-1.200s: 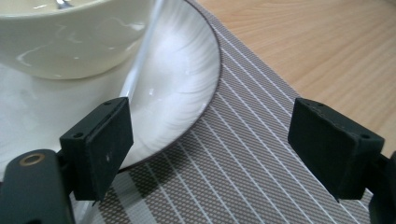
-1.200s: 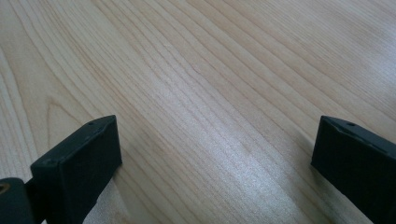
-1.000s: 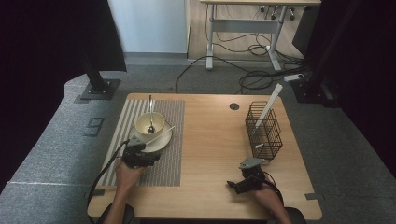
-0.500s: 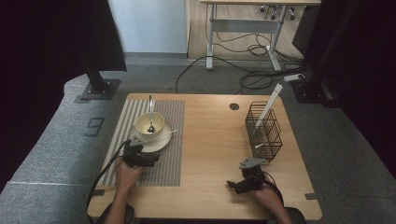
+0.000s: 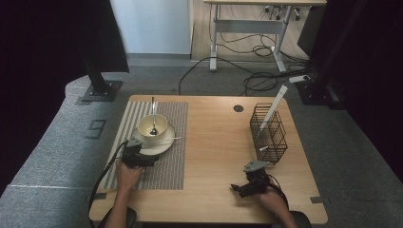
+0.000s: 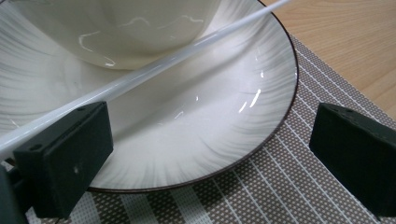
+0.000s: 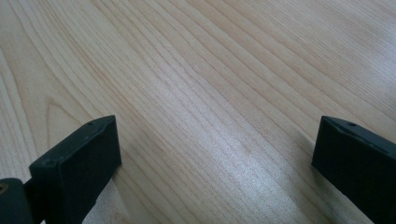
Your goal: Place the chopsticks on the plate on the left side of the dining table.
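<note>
A cream bowl [image 5: 152, 125] with a metal spoon [image 5: 153, 113] in it stands on a white plate [image 5: 160, 145] on a striped placemat [image 5: 166, 166]. A thin white stick [image 5: 166, 140] lies across the plate in front of the bowl. My left gripper [image 5: 151, 158] sits at the plate's near rim. In the left gripper view its jaws [image 6: 210, 154] stand wide apart over the plate [image 6: 196, 135], having just opened wider; the stick [image 6: 163, 65] runs past the left jaw's top, gripped by nothing. My right gripper [image 5: 236, 188] rests open on bare wood [image 7: 215, 93].
A black wire basket [image 5: 269, 135] stands at the table's right side with a long white stick [image 5: 274, 102] leaning out of it. A round cable hole [image 5: 238, 108] sits near the far edge. Cables trail from both grippers toward the near edge.
</note>
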### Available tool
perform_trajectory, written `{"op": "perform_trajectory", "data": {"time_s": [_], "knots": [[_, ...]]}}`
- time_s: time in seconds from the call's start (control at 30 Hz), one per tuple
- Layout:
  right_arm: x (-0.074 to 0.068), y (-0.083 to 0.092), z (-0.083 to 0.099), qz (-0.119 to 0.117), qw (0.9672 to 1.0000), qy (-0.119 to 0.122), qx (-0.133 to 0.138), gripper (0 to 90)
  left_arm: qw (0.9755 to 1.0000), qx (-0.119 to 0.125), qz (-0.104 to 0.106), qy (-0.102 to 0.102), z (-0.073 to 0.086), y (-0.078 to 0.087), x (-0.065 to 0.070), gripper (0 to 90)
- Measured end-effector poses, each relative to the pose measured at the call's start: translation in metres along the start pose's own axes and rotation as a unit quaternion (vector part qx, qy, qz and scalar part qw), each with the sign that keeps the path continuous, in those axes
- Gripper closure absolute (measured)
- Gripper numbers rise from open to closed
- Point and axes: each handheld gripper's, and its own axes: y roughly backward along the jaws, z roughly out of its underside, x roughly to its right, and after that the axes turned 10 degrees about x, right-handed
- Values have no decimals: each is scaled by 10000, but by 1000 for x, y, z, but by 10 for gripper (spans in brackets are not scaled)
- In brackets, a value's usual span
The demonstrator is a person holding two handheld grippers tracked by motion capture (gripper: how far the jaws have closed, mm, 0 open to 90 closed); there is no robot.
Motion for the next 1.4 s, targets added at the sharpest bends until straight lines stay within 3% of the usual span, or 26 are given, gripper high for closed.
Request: {"op": "perform_trajectory", "data": {"time_s": [0.73, 1.1, 1.3, 1.4], "knots": [[0, 0, 0, 2, 10000, -6, -2, 0, 10000, 60, 40, -23, -1, -3, -3, 0], [-1, 1, 1, 45, 10000, -32, -4, 0, 9997, 70, 218, -94, -3, 1, 9, 0], [-2, 3, 2, 55, 10000, -36, -14, 0, 9989, 161, 388, -185, -8, 3, 21, 0], [-2, 4, 3, 61, 10000, -36, -22, 0, 9984, 88, 496, -255, -12, 3, 29, 0]]}}
